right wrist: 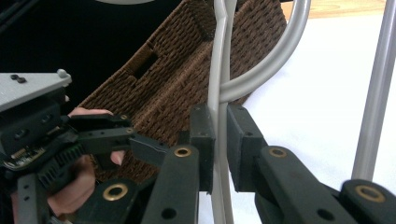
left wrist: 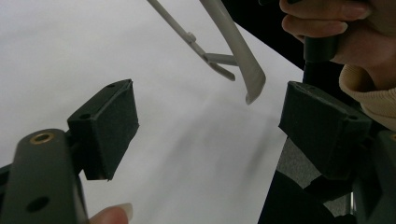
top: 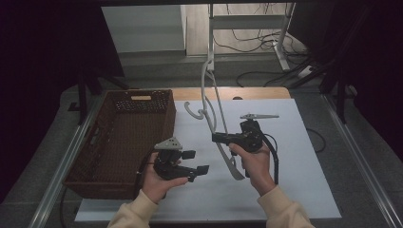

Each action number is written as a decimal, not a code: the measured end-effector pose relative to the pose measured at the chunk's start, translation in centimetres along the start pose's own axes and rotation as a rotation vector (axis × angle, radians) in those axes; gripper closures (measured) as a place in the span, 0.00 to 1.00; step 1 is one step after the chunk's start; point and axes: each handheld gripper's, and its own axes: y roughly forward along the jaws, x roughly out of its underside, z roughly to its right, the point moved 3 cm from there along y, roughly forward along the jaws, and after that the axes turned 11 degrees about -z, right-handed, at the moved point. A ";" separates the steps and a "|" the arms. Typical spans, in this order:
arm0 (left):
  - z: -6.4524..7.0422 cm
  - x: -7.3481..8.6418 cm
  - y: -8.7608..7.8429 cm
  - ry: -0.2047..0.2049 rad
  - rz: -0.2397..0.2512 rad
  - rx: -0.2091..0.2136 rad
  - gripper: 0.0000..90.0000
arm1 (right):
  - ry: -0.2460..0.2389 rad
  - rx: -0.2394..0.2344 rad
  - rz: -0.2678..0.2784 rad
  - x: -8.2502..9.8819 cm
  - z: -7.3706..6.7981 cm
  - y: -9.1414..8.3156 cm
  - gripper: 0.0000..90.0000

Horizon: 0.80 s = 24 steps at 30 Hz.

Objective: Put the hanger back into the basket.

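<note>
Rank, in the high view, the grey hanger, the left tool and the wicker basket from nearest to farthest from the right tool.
1. Grey hanger: clamped in the right tool.
2. Left tool: lower left, open over the white board.
3. Wicker basket: farthest, at the table's left side.

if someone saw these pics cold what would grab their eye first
Most striking is the grey plastic hanger, clamped by the right gripper and held tilted above the white board at mid-table. Next comes the brown wicker basket on the table's left side, with the left gripper open and empty just beside it.
</note>
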 end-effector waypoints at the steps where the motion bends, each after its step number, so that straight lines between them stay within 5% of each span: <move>1: 0.0 -0.1 0.1 -0.004 0.006 0.005 0.21 | 0.002 -0.002 0.004 0.0 0.0 0.0 0.91; 13: 0.1 -1.6 1.9 -0.024 0.055 0.061 0.23 | 0.018 -0.004 0.056 0.0 -0.3 -0.1 0.91; 24: 0.3 -2.3 3.5 -0.027 0.084 0.091 0.36 | 0.035 -0.022 0.093 0.3 -0.7 0.3 0.91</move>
